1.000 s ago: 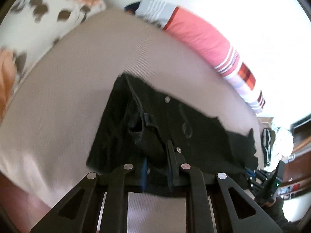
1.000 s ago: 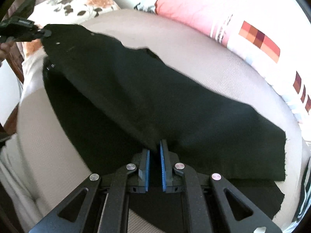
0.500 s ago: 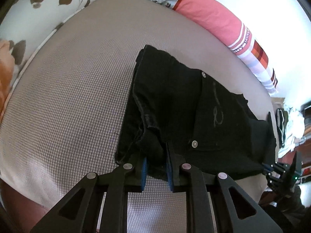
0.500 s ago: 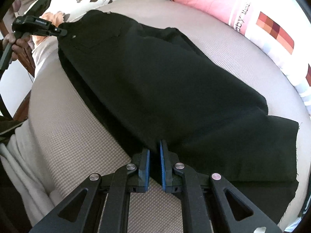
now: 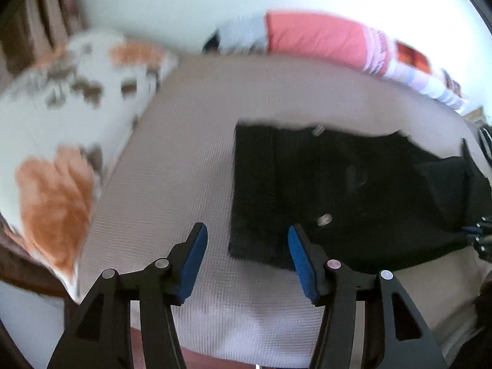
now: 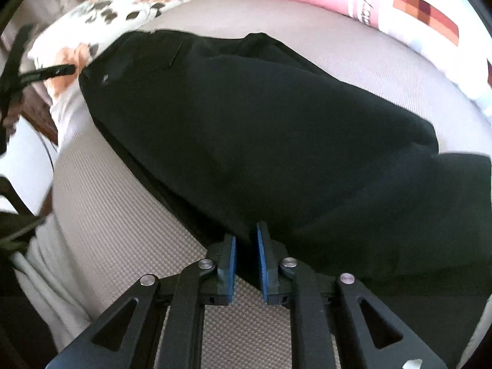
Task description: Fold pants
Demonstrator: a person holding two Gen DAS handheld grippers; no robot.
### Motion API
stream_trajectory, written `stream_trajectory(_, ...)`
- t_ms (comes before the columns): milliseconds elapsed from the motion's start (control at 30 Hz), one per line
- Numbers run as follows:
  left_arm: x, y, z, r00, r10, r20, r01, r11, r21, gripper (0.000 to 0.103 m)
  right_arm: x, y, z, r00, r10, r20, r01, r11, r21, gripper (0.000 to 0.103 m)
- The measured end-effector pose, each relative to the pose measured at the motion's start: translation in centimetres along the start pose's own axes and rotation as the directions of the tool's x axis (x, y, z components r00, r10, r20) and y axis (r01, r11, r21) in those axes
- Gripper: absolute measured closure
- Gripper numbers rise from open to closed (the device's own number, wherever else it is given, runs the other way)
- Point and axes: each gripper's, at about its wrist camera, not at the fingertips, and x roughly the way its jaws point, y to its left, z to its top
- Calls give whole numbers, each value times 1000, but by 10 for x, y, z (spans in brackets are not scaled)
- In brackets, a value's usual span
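Black pants (image 5: 353, 190) lie folded lengthwise on a beige bed (image 5: 190, 160), waistband at the left end. My left gripper (image 5: 246, 240) is open and empty just in front of the waistband's near corner, its blue pads apart. In the right wrist view the pants (image 6: 261, 123) stretch away toward the waistband at far left. My right gripper (image 6: 246, 243) is shut on the near edge of the pants legs, with black cloth between its blue pads. The left gripper also shows in the right wrist view (image 6: 46, 72) at far left, beside the waistband.
A floral pillow (image 5: 61, 123) lies at the left end of the bed. A pink striped bolster (image 5: 338, 43) lies along the far edge by the white wall. The bed's near edge (image 5: 246, 353) is just below my left gripper. White sheets (image 6: 46, 261) hang at the bed's left side.
My left gripper has opened and let go of the waistband, and pulled back a little. The pants have settled flat on the bed. My right gripper keeps its hold.
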Motion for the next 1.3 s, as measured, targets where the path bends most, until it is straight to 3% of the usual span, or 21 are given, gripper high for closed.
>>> stream_trajectory(133, -26, -58, 1, 985, -154, 82, 139, 977, 161, 47, -5, -11, 3, 998, 58, 21, -60, 995, 83, 88)
stream_trajectory(300, -14, -153, -7, 947, -320, 12, 290, 874, 389, 46, -10, -20, 5, 993, 106, 43, -112, 982, 150, 88)
stream_trajectory(433, 8, -211, -16, 920, -384, -70, 368, 794, 484, 46, -12, -21, 6, 992, 114, 51, -121, 978, 168, 87)
stream_trajectory(500, 20, -233, -25, 918, -387, -87, 370, 757, 538, 46, -13, -20, 6, 992, 115, 54, -123, 978, 170, 87)
stream_trajectory(567, 32, -256, -30, 921, -377, -99, 364, 740, 566, 46, -14, -21, 6, 991, 117, 61, -126, 978, 167, 87)
stream_trajectory(667, 47, -278, -35, 925, -364, -110, 357, 732, 580, 47, -17, -22, 7, 990, 123, 71, -134, 977, 169, 87)
stream_trajectory(700, 52, -284, -36, 926, -361, -110, 356, 734, 578, 51, -18, -23, 7, 989, 125, 74, -136, 976, 169, 87)
stream_trajectory(733, 56, -290, -36, 926, -361, -110, 356, 741, 570, 70, -19, -23, 7, 989, 128, 77, -140, 976, 167, 87)
stream_trajectory(800, 63, -294, -38, 931, -341, -130, 354, 758, 547, 91, -21, -25, 6, 989, 126, 72, -136, 977, 166, 78)
stream_trajectory(867, 67, -290, -34, 924, -352, -147, 376, 777, 505, 93, -32, -31, 1, 986, 137, 99, -153, 972, 179, 67)
stream_trajectory(1033, 64, -286, -31, 921, -368, -132, 384, 793, 473, 94, -65, -88, -20, 973, 99, 209, -162, 936, 311, 66)
stream_trajectory(1100, 65, -284, -30, 918, -373, -134, 392, 802, 451, 94, -74, -128, -36, 969, 57, 241, -160, 889, 430, 66)
stream_trajectory(1300, 67, -282, -30, 915, -378, -137, 400, 818, 414, 94, -92, -247, -102, 949, -111, 295, -150, 662, 734, 64)
